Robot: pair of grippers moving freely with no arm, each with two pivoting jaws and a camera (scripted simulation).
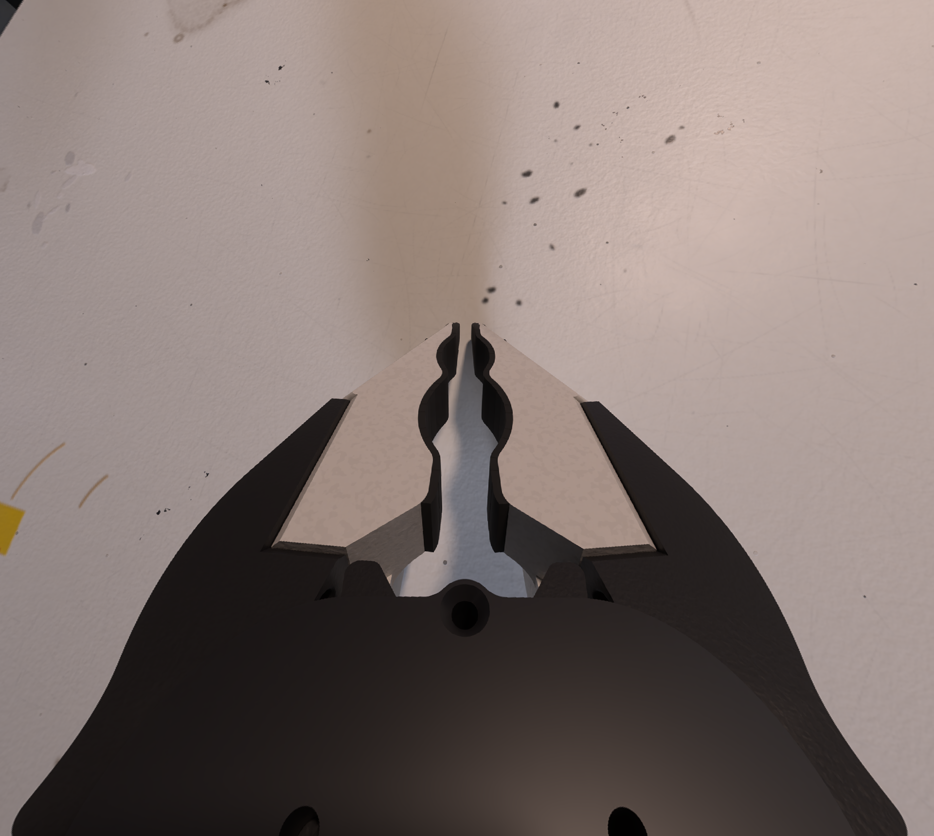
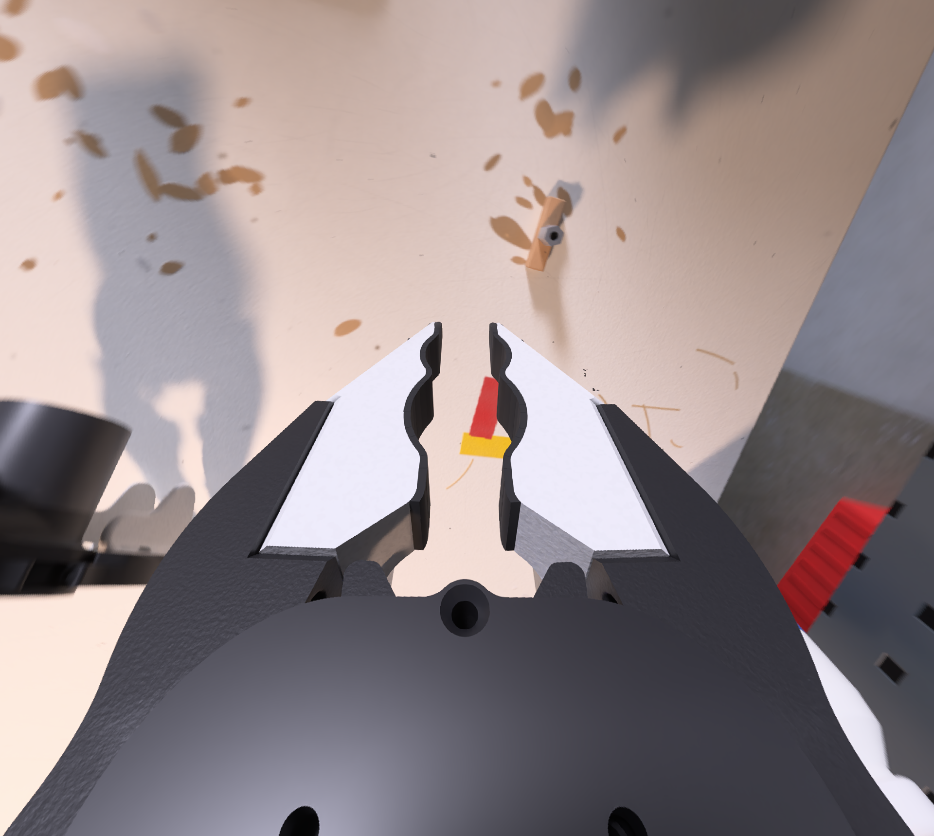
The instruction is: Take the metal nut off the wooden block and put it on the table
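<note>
1. Cream-white and scuffed, the tabletop point(image 2: 313, 255) fills both views, flecked with brown wood chips point(image 2: 237, 177) in the right wrist view and small black specks point(image 1: 578, 192) in the left wrist view.
2. The wooden block point(image 2: 542, 238), a short tan bar, lies on the tabletop well ahead of the right gripper point(image 2: 465, 329) and a little to its right, standing at a slight tilt from upright in the view.
3. The nut point(image 2: 553, 235), small, grey and hexagonal, sits on the block near its middle, its hole facing the camera.
4. The right gripper is released: there is a clear gap between its white fingers point(image 2: 374, 432), and nothing is in it. It is well apart from block and nut.
5. Through that gap show a red strip point(image 2: 484, 407) and a yellow strip point(image 2: 482, 446) on the tabletop, meeting in an L.
6. The left gripper point(image 1: 464, 326) is nearly clenched, only a thin slit left between its tips, and it holds nothing. It points at bare, stained tabletop; neither block nor nut shows in its view.
7. A yellow patch point(image 1: 9, 526) lies at the left edge of the left wrist view.
8. At the left of the right wrist view a black, blurred body point(image 2: 50, 473) appears beside the tabletop; I cannot tell for certain what it is.
9. At the right, past the tabletop edge, stands a dark perforated panel point(image 2: 879, 609) with a red ribbed piece point(image 2: 829, 559) against it.
</note>
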